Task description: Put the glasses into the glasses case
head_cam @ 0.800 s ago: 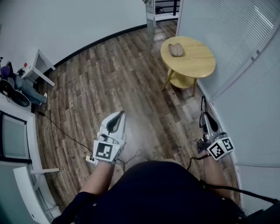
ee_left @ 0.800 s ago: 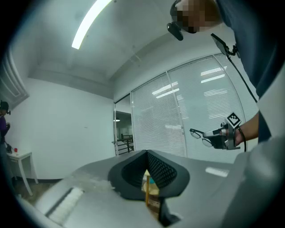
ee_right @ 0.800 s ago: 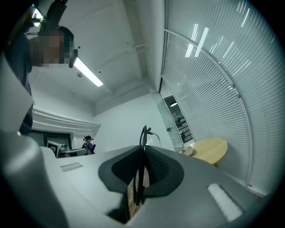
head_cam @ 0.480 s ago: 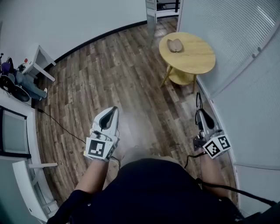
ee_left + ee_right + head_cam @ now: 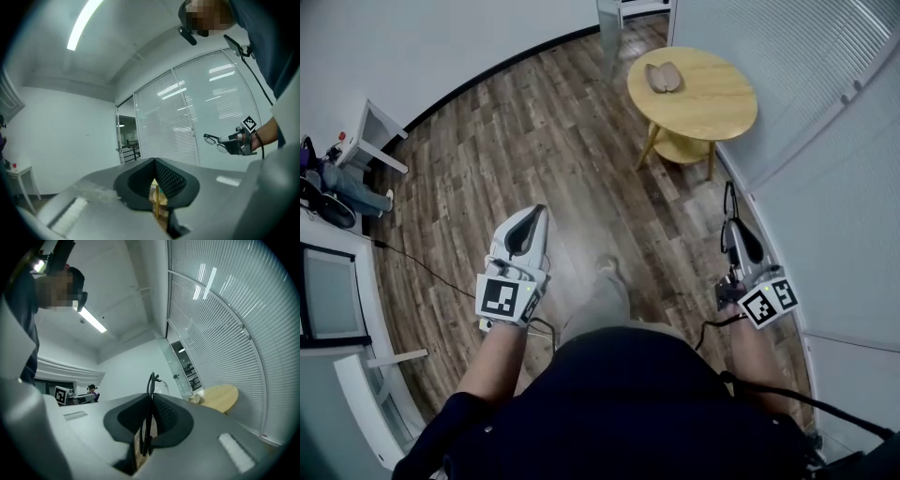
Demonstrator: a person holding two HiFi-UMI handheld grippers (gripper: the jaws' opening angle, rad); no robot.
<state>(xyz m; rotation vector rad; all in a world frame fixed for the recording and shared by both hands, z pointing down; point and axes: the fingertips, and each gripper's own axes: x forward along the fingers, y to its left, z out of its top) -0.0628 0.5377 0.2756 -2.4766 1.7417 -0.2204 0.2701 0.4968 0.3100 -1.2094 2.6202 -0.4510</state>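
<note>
The open tan glasses case [image 5: 662, 77] lies on the round yellow table [image 5: 712, 108] at the far side of the room. My right gripper [image 5: 733, 228] is shut on the black-framed glasses [image 5: 150, 401], which stick up thin between its jaws, one lens [image 5: 162, 387] showing past the tips. The right gripper view also shows the table [image 5: 220, 397] ahead to the right, with the case [image 5: 196, 399] on its near rim. My left gripper [image 5: 528, 225] hangs over the wood floor, its jaws together with nothing in them. In the left gripper view the glasses [image 5: 214, 139] show off to the right.
Wood floor lies between me and the table. A wall of white blinds [image 5: 825, 141] runs along the right. A white stand [image 5: 380, 141] and a cable [image 5: 422, 267] sit at the left. The person's foot [image 5: 605, 266] steps forward between the grippers.
The person has walked on towards the table and a foot now shows ahead. Both grippers kept their places and grips.
</note>
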